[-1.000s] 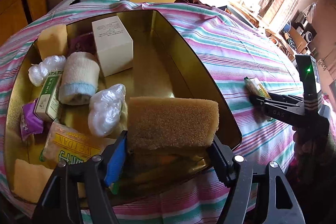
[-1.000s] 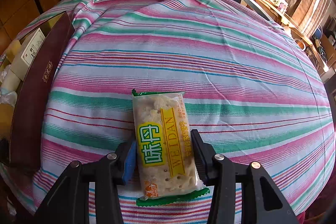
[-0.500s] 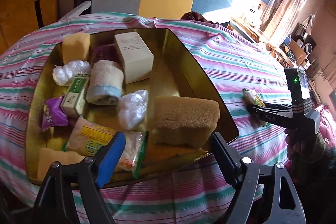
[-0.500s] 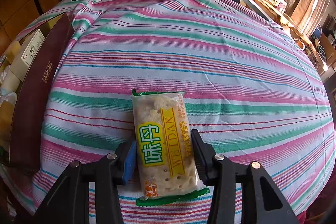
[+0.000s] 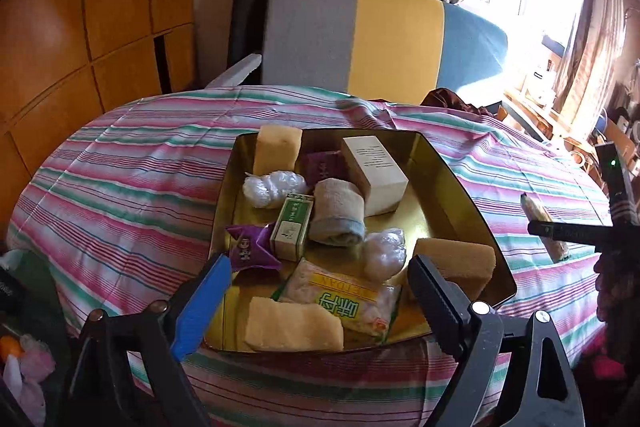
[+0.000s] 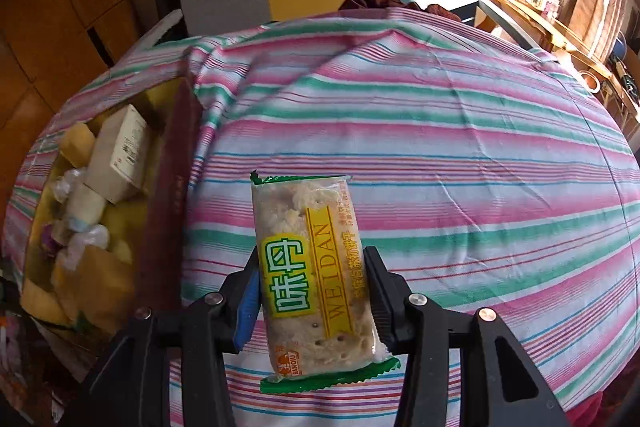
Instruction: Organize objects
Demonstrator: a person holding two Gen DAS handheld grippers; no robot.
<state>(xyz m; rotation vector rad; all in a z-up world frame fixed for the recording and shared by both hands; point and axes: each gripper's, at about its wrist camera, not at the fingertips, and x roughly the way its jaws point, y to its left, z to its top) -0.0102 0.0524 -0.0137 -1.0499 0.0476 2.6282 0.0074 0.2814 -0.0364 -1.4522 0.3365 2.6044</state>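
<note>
Left hand-held gripper [image 5: 320,291] jaws wide apart, nothing between them; they have just been opening. It hangs above the near edge of the gold tin tray [image 5: 472,203] on the table with striped cloth [image 5: 132,187].

Tray contents relative to left hand-held gripper:
- brown sponge [image 5: 456,263] just beyond the right finger, at the tray's near right corner, free of the pads
- pale yellow sponge [image 5: 294,327] directly between and below the fingers, near edge of tray
- WEIDAN cracker pack [image 5: 344,297] just past that sponge, between the fingers
- purple candy wrapper [image 5: 250,253] just ahead of the blue-padded left finger [image 5: 204,307]
- green-and-white small box [image 5: 292,229], rolled towel [image 5: 338,217], two crumpled clear plastic bags [image 5: 274,189] [image 5: 384,249] further ahead, mid-tray
- white carton [image 5: 374,179], second yellow sponge [image 5: 278,149] and purple packet [image 5: 326,167] at far end

Right hand-held gripper [image 6: 312,291] clamped on a second WEIDAN cracker packet [image 6: 308,275], pads pressing its long sides, packet pointing forward along the fingers. Packet looks lifted clear of the striped cloth. Tray sits off to this hand-held gripper's left, dark red outer wall [image 6: 168,203] facing it. In the left wrist view the right hand-held gripper [image 5: 560,231] shows far right with the packet [image 5: 538,213] sticking out, well apart from the tray.

Striped grey-yellow-blue chair back [image 5: 360,35] beyond the table.
</note>
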